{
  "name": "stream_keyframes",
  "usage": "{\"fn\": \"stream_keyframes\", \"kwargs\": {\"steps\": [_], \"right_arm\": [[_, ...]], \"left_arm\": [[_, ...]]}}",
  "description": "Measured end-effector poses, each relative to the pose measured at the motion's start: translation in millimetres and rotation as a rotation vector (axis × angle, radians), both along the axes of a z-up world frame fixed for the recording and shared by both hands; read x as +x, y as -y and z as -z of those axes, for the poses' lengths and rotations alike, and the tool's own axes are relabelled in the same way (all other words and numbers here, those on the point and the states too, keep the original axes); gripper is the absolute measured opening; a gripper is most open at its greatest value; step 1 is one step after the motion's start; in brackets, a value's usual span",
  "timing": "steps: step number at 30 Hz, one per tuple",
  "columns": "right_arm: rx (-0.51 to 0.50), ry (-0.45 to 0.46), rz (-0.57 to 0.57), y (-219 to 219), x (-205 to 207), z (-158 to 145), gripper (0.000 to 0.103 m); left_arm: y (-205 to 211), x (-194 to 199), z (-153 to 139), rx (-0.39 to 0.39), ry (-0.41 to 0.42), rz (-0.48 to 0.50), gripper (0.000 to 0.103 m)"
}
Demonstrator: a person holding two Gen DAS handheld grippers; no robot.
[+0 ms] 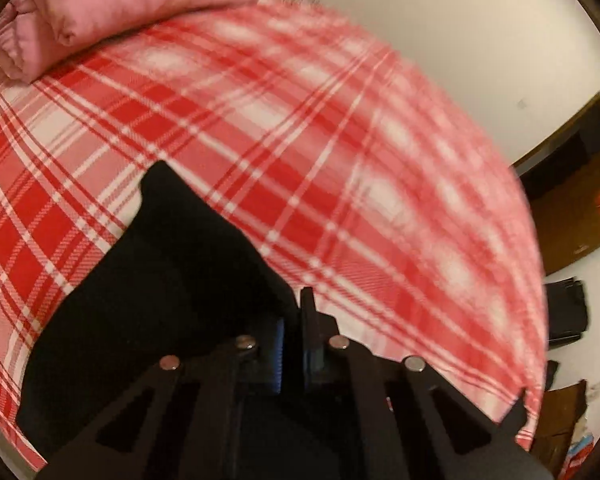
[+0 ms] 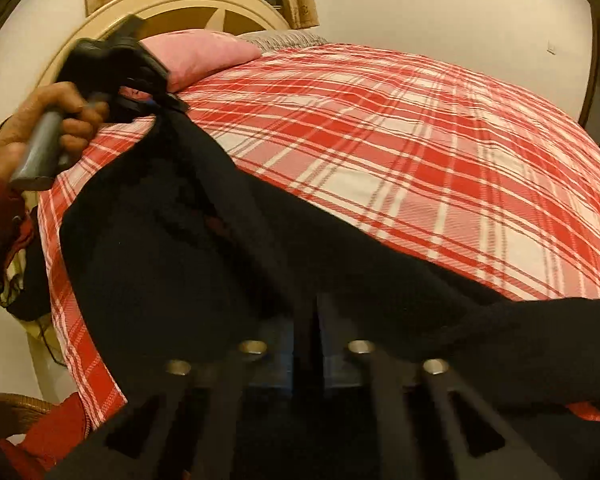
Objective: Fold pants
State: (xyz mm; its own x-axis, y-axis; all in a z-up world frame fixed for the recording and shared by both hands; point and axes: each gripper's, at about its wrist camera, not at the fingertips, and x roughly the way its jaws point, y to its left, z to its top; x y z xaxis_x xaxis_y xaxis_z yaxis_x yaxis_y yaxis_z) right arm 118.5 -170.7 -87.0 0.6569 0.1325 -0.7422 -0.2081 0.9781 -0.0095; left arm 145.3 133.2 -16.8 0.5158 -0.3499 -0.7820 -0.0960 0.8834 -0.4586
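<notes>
Plaid bedspread (image 2: 420,128), black pants (image 2: 180,260) pinched in both jaws

Lighting and image quality: warm, dim indoor light, both fisheye views.

Left wrist view: plaid bedcover (image 1: 300,140) smeared by motion blur toward the right; straight lines bow at the rims. Black pants (image 2: 220,264) read as near-featureless dark mass; dark vignette in corners.
</notes>
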Motion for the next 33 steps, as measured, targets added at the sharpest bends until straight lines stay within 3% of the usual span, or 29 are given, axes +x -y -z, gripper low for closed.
{"fn": "stream_keyframes", "kwargs": {"steps": [6, 11, 14, 19, 21, 24, 27, 31, 33], "right_arm": [[0.039, 0.104, -0.008, -2.3, -25.3, -29.0, 0.006], [-0.016, 0.143, -0.087, -20.7, -51.2, -45.0, 0.006], [-0.062, 0.141, -0.122, -27.3, -69.5, -40.4, 0.006], [-0.156, 0.104, -0.173, -37.4, -87.4, -14.1, 0.006], [-0.162, 0.073, -0.174, -37.9, -87.7, -0.9, 0.006], [-0.159, 0.042, -0.177, -37.2, -87.9, 11.5, 0.006], [-0.165, 0.022, -0.186, -37.4, -90.5, 18.6, 0.006], [-0.175, 0.002, -0.213, -38.1, -93.3, 24.4, 0.006], [-0.183, -0.004, -0.231, -40.5, -95.8, 23.5, 0.006]], "left_arm": [[-21.5, -25.2, -31.8, -0.098, 0.135, -0.018, 0.007], [-37.7, -44.9, -46.8, -0.125, 0.196, -0.045, 0.007], [-46.9, -66.7, -41.5, -0.123, 0.216, -0.055, 0.007], [-50.8, -91.1, -4.1, -0.05, 0.184, -0.086, 0.007], [-51.6, -90.5, 18.3, -0.008, 0.132, -0.098, 0.007], [-51.4, -90.2, 41.2, -0.011, 0.069, -0.113, 0.007], [-50.3, -92.7, 45.3, 0.002, 0.07, -0.111, 0.007], [-46.7, -94.6, 42.0, 0.083, 0.09, -0.098, 0.007], [-51.8, -94.8, 45.4, 0.07, 0.081, -0.105, 0.01]]}}
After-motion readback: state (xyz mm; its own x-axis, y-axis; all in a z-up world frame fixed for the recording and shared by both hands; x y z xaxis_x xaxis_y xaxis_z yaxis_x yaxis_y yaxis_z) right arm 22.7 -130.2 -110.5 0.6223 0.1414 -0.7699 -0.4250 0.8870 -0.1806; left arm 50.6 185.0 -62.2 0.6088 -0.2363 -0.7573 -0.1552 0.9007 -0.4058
